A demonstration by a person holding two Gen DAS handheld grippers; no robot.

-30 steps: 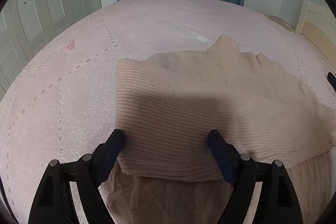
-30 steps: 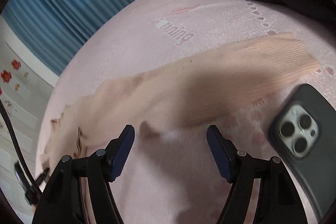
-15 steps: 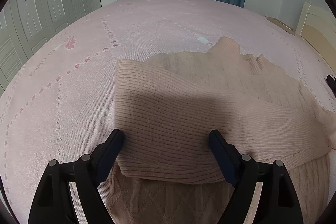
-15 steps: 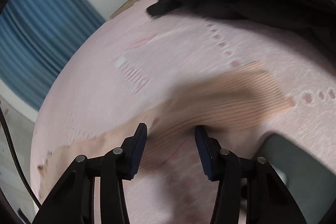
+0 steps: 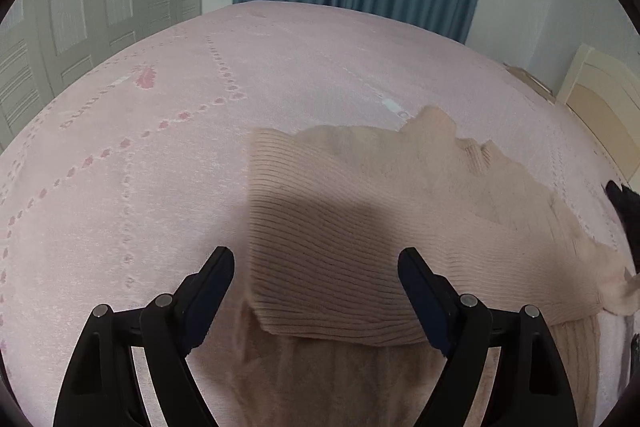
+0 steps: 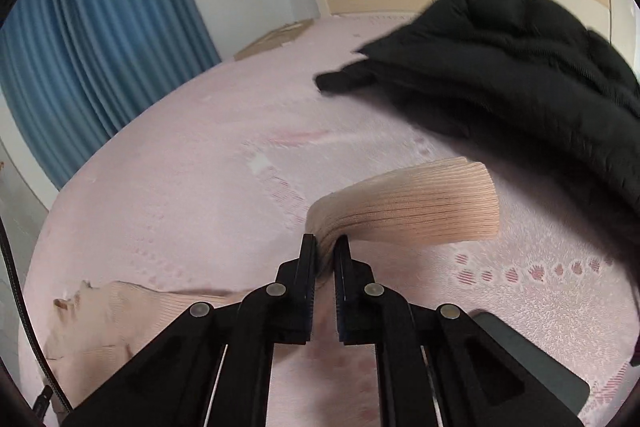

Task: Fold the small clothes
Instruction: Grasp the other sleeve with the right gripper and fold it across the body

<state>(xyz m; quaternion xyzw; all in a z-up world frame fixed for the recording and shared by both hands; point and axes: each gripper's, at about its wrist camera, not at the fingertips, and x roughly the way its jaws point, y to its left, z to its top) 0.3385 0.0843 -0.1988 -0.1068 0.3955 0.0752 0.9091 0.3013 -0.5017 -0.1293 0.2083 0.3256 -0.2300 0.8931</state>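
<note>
The peach ribbed-knit sweater [image 5: 360,227] lies on the pink patterned bedspread [image 5: 160,147], with its body spread towards the right wrist side and one sleeve already folded across the chest. That folded sleeve shows as the broad ribbed band lying over the diamond-knit body nearest the left gripper [image 5: 316,267]. The left gripper hovers above this band with its jaws spread wide and nothing between them.

The right gripper [image 6: 326,251] has its jaws pressed together on the second sleeve [image 6: 412,203], pinching it a short way back from the ribbed cuff. The cuff end fans out beyond the jaws, lifted off the bedspread. The rest of the sweater trails away at the lower left of the right wrist view.

Status, as judged from these views:
- First sleeve fold: done.
- Second sleeve fold: in hand; the sleeve is gripped but not yet laid across the body.
- Body fold, hem towards collar: not yet done.

A black padded jacket [image 6: 500,67] lies on the bedspread just beyond the cuff, and a dark flat phone [image 6: 532,359] lies beside the right gripper. Neither touches the sleeve.
</note>
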